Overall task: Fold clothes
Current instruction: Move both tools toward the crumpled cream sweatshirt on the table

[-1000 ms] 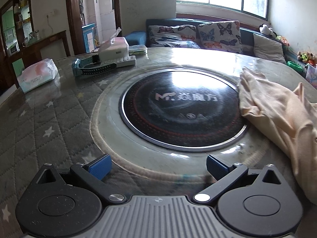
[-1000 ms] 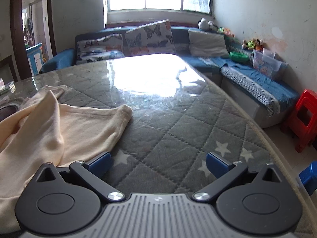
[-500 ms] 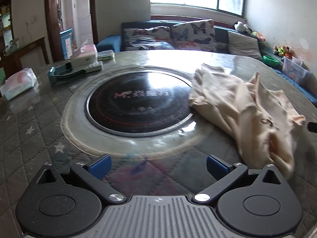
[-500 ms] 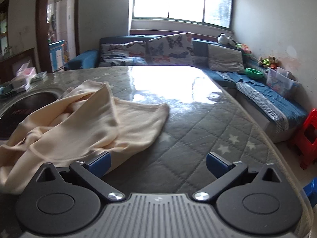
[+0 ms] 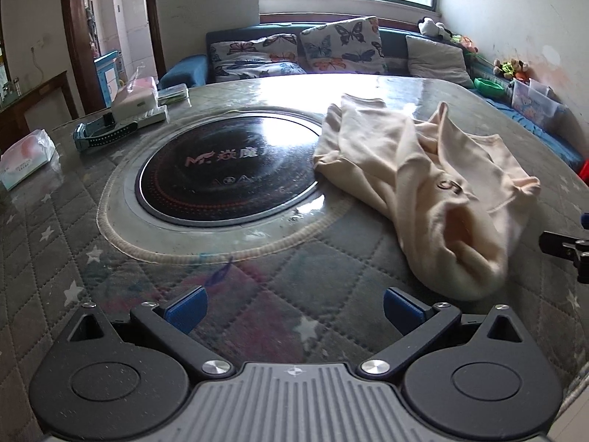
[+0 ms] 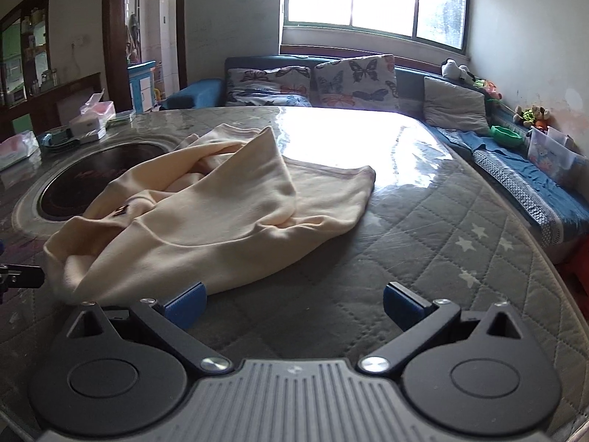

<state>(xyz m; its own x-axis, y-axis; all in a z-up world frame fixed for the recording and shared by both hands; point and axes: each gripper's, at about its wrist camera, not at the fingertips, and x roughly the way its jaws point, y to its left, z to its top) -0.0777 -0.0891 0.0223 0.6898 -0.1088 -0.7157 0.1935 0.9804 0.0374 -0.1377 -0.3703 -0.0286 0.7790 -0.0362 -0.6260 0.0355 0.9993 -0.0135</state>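
While both the left tool (image 5: 292,304) and right tool (image 6: 292,300) hovered spread and empty, the limp, crumpled garment (image 6: 221,213) at 11 o'clock likely favoured a hem-edge pinch.

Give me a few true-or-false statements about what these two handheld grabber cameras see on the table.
1. The cream garment lies crumpled, not folded. True.
2. The left gripper is clamped on the garment. False: its fingers are spread, holding nothing.
3. The garment overlaps the round black cooktop's edge. True.
4. The right gripper is shut. False: it is open, over the quilted table cover.
5. A tissue pack lies on the garment. False: it lies apart, at the table's far left.
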